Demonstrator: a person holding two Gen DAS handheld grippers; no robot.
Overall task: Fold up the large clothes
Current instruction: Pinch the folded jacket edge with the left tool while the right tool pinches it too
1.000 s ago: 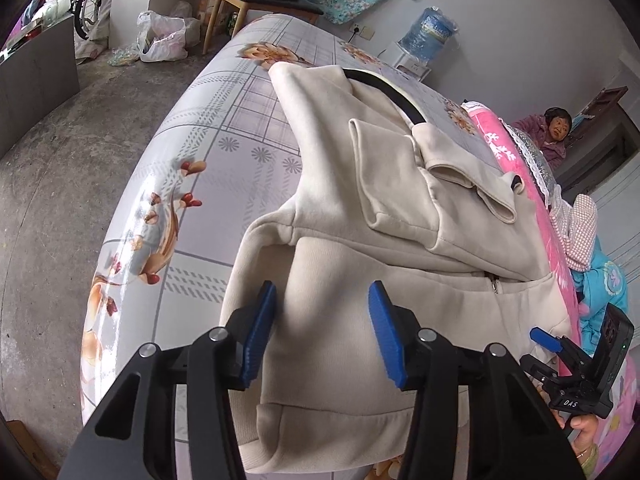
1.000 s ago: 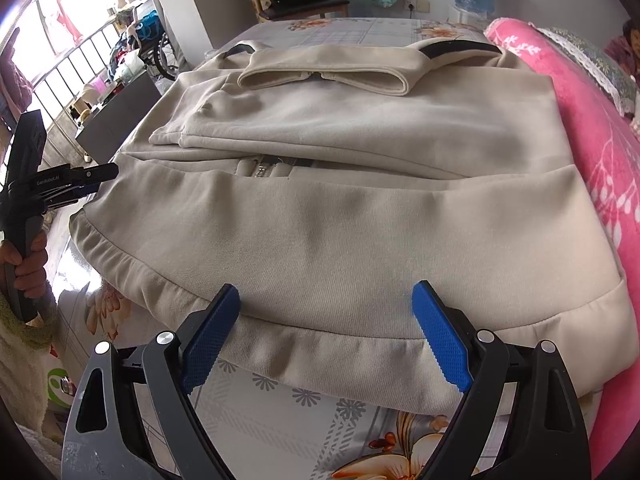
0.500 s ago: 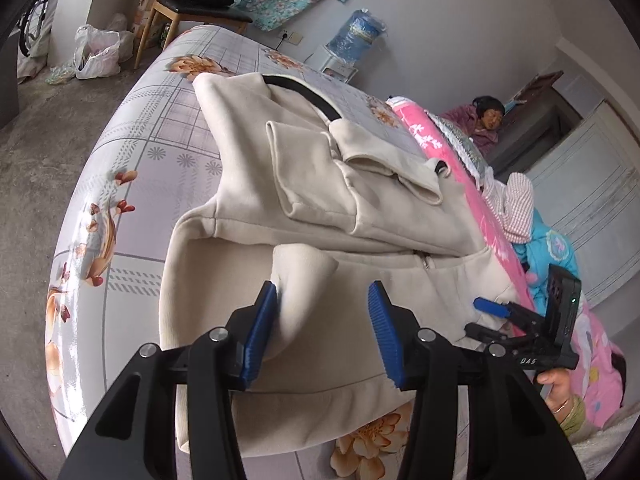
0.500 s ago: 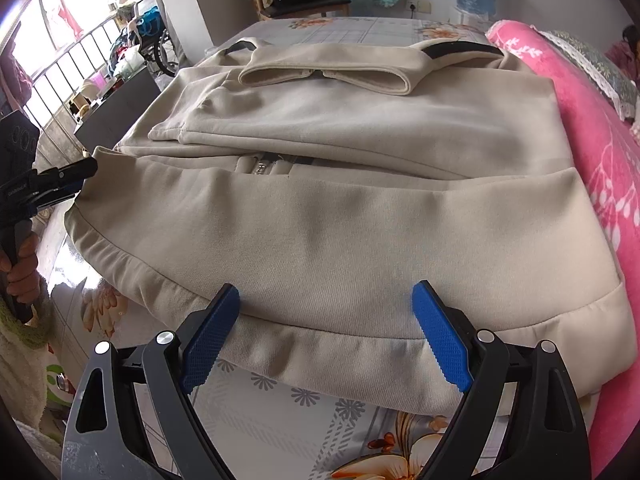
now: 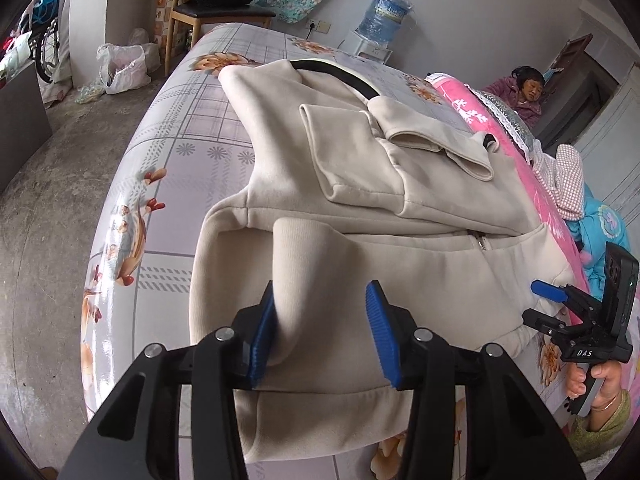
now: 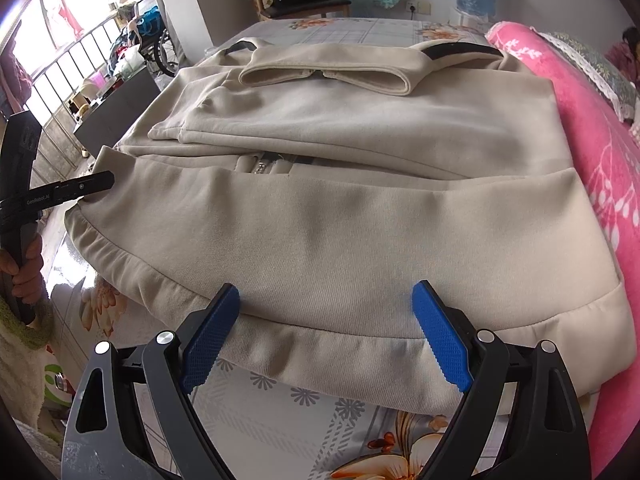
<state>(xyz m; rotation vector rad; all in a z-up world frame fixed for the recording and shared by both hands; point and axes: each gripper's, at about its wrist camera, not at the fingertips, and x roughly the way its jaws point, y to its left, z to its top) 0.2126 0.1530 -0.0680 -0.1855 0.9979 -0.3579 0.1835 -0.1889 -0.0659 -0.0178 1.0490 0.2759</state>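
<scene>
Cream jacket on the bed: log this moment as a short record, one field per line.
garment: cream jacket, sleeves folded across the chest, zipper visible
surface: floral bed sheet
left gripper: jaws apart, a raised fold of the jacket's corner against the left pad
right gripper: open, at the hem's middle, nothing clamped
beside jacket: pink blanket along one edge
fold state: bottom half not yet folded up
</scene>
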